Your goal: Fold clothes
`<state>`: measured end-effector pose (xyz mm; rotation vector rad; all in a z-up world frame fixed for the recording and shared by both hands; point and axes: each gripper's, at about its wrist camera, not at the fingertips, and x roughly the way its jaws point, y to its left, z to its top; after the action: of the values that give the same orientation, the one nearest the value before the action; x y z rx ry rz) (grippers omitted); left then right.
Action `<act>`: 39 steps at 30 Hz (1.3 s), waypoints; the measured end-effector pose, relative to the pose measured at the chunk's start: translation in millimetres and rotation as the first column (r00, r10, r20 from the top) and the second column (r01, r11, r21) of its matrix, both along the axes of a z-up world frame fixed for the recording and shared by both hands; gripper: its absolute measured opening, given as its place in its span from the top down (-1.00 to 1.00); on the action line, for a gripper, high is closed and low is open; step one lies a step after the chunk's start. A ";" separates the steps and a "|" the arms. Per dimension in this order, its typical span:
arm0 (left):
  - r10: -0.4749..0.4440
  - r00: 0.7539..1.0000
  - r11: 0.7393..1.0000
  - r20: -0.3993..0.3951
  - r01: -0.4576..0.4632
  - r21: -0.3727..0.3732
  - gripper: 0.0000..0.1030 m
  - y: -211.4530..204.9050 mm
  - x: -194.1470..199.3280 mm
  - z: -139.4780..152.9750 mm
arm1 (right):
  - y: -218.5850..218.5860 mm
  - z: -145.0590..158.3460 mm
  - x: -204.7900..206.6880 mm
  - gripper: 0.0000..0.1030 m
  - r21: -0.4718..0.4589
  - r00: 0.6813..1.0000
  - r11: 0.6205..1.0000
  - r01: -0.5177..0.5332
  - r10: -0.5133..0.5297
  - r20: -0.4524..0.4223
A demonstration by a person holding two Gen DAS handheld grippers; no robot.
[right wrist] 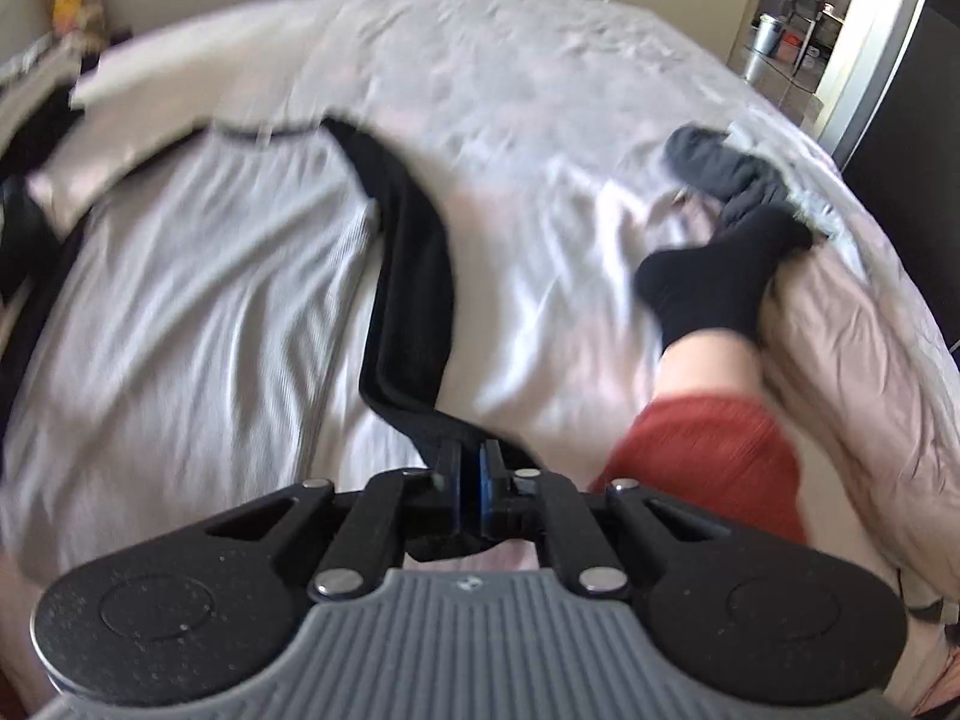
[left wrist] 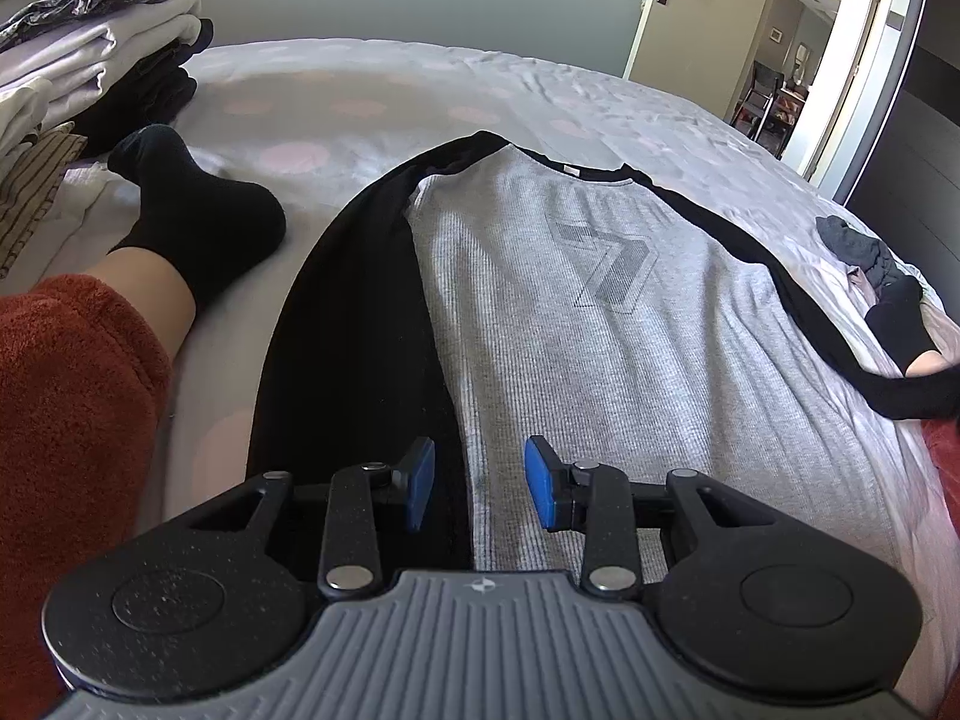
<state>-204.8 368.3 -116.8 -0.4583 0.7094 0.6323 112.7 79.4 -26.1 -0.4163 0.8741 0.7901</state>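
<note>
While the left gripper (left wrist: 479,483) hangs low in the middle of the left wrist view, its blue pads (left wrist: 420,483) stand apart with nothing between them, over the hem of a grey shirt (left wrist: 576,312) spread flat across the bed (left wrist: 372,90). One black sleeve (left wrist: 354,312) lies folded along the shirt's left edge; the other runs off toward the right edge of the frame. A foot in a black sock (left wrist: 204,216) rests at left, and a stack of folded clothes (left wrist: 102,42) sits at upper left

Seen from the right wrist, the picture is blurred. At lower centre the right gripper (right wrist: 472,489) is clamped on the black sleeve (right wrist: 414,276), which trails up to the shirt (right wrist: 198,276) at left. A second socked foot (right wrist: 714,282) lies at right, with a dark crumpled garment (right wrist: 720,165) just above it
</note>
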 end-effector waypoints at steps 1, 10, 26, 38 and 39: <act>0.004 1.000 1.000 -0.002 -0.004 0.000 0.24 0.6 0.2 -0.6 | -1.3 11.9 12.6 0.87 0.025 1.000 1.000 0.019 -0.019 0.000; 0.027 0.999 1.000 -0.024 -0.027 0.010 0.24 7.7 6.5 -0.7 | -16.2 63.0 149.4 0.87 0.140 0.974 0.964 0.224 -0.225 -0.006; 0.037 0.990 0.999 -0.136 -0.036 0.012 0.24 31.2 32.9 7.1 | -43.8 -59.7 296.4 0.87 -0.004 0.868 0.870 0.494 -0.493 -0.049; 0.038 0.989 0.998 -0.140 -0.030 0.059 0.14 33.7 20.0 27.9 | -69.8 -44.0 281.9 0.18 0.091 0.841 0.837 0.539 -0.542 0.005; 0.035 0.989 0.998 -0.141 -0.027 0.058 0.14 33.2 19.8 27.9 | -72.2 -42.5 276.2 0.07 0.108 0.846 0.841 0.530 -0.532 -0.007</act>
<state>-185.0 401.5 -88.9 -0.3760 0.8183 0.7176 388.9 7.2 -68.5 -0.0725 0.8651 0.3104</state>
